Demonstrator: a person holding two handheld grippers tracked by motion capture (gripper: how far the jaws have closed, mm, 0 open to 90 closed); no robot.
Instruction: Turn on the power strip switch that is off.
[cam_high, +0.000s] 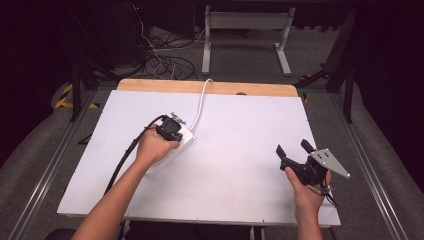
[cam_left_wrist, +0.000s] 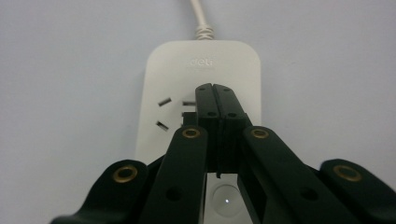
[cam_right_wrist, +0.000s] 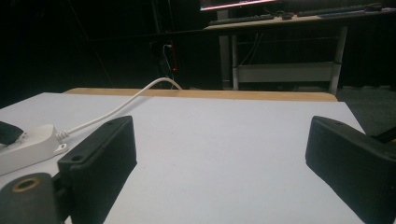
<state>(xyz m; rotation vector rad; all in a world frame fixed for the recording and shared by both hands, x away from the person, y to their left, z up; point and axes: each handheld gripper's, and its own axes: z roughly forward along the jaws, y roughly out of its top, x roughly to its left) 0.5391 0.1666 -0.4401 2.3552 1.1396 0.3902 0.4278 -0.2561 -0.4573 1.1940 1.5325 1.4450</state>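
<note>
My left gripper (cam_left_wrist: 213, 88) has its jaws pressed flat together with nothing between them, and the joined tips sit over the face of the white power strip (cam_left_wrist: 201, 70), just right of the slanted socket slots (cam_left_wrist: 163, 112). Whether the tips actually touch the plastic I cannot tell. Below them, nearer me, a round clear button (cam_left_wrist: 227, 200) on the strip shows between the linkage arms. From above, the strip (cam_high: 186, 135) lies a little toward nine o'clock from the middle of the white table (cam_high: 240, 170), under my left hand (cam_high: 152, 147), and its white cord (cam_high: 201, 102) runs off toward twelve o'clock over the wooden edge.

My right gripper (cam_high: 295, 148) waits at about four o'clock on the table, well apart from the strip, jaws spread wide and empty.

I judge this as the pressing or poking step on the strip, with closed tips used as a single finger. The next move calls for drawing the tips back toward the button, or down onto the socket face, squarely and gently so the light strip does not skid; my right gripper could steady it.
</note>
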